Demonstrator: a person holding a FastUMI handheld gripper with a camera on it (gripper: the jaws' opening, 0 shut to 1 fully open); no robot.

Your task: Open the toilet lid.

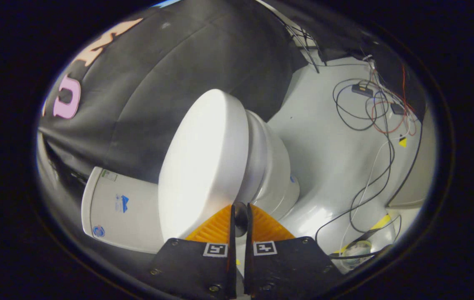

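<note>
Now my gripper [240,214] has its jaws drawn nearly together with nothing between them, tips at the near edge of the lid [203,162], which lies closed over the bowl [272,166] beside the tank [118,208], probably to lever it up.

The toilet lid [203,162] hides the bowl's opening and part of the tank [116,208].
</note>
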